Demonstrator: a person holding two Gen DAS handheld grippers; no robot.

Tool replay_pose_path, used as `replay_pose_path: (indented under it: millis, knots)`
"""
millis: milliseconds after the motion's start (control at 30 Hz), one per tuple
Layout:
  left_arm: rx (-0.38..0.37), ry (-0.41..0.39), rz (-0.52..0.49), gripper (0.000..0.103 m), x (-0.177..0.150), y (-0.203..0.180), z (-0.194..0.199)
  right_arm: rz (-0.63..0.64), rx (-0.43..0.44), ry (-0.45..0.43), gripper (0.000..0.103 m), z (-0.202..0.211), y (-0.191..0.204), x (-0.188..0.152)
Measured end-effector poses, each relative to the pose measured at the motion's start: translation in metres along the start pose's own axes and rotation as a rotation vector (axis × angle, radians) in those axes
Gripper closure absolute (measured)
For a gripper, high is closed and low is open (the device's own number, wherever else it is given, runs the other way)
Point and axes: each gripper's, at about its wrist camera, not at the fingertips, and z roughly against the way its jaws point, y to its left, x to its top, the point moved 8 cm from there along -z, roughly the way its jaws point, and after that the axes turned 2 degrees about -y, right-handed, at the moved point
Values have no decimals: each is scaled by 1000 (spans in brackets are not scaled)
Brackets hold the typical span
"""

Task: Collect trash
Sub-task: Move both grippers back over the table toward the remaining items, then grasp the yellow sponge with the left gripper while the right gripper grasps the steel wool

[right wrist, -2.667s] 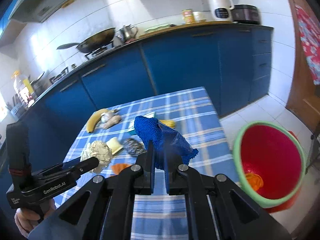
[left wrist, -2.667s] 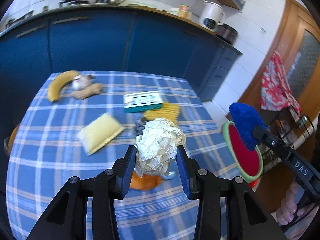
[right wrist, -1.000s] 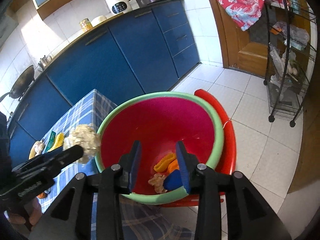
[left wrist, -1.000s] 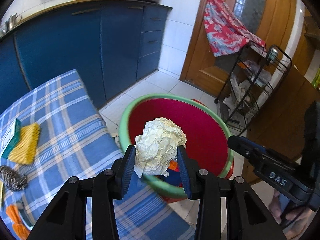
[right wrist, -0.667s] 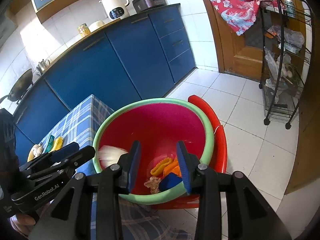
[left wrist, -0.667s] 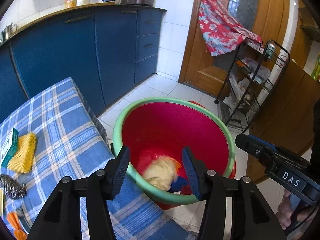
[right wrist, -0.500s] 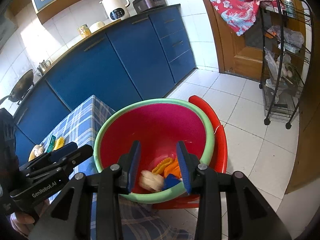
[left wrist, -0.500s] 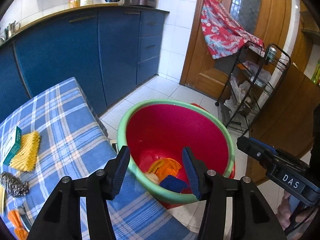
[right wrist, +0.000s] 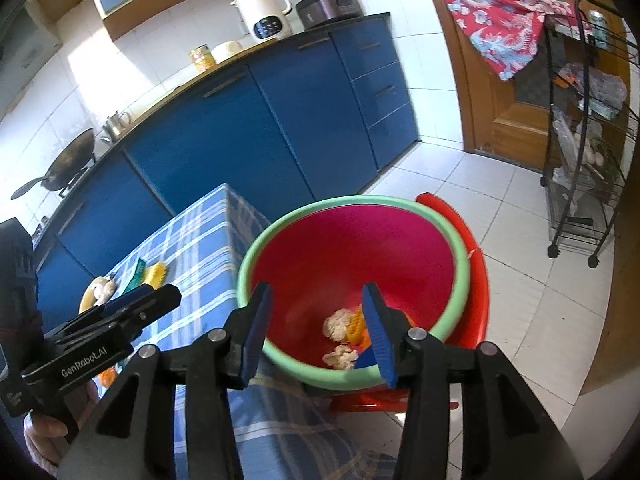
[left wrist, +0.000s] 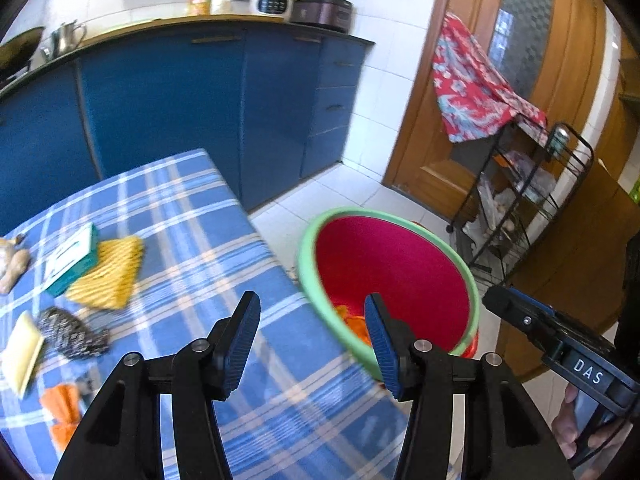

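A red basin with a green rim point(left wrist: 404, 280) point(right wrist: 360, 256) stands beside the right end of the blue checked table point(left wrist: 192, 240). In it lie a crumpled paper ball point(right wrist: 337, 325), another pale scrap point(right wrist: 340, 357), orange and yellow bits and a blue cloth. My left gripper point(left wrist: 312, 338) is open and empty over the table's right edge, next to the basin. My right gripper point(right wrist: 316, 328) is open and empty above the basin's near rim. On the table lie a yellow knitted cloth point(left wrist: 106, 272), a steel scourer point(left wrist: 72, 334), a yellow sponge point(left wrist: 20, 354), orange scraps point(left wrist: 60, 406) and a teal box point(left wrist: 72, 258).
Ginger point(left wrist: 10, 260) lies at the table's far left. Blue kitchen cabinets point(left wrist: 180, 112) run behind. A black wire rack point(left wrist: 524, 200) and a wooden door point(left wrist: 480, 80) with a red patterned cloth point(left wrist: 476, 92) stand right of the basin. White tiled floor point(right wrist: 500, 220) surrounds it.
My left gripper opened and dropped the paper ball into the basin, then swung left toward the table. My right gripper, having let go of the blue cloth, stays open over the basin.
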Motion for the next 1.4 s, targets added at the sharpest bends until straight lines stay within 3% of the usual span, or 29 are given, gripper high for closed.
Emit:
replay_pose_path:
  millis: [500,833,1067,1300,1400]
  knots:
    - [120,-47,118,47,-11,87,47,101,80,25,51,1,70,-12]
    - [239,-51,171,47,-24,158,71,169,117,64,51,-11,116,-26]
    - [335,-17,171,47,-34,214,81,208,142,94,51,-23,145,-36]
    - [366,40,184,47,-46,254,76,242,156,127,51,-38,170,-45]
    - [360,78,180,38,-53,265,67,252,161,142,51,-43,179,-49]
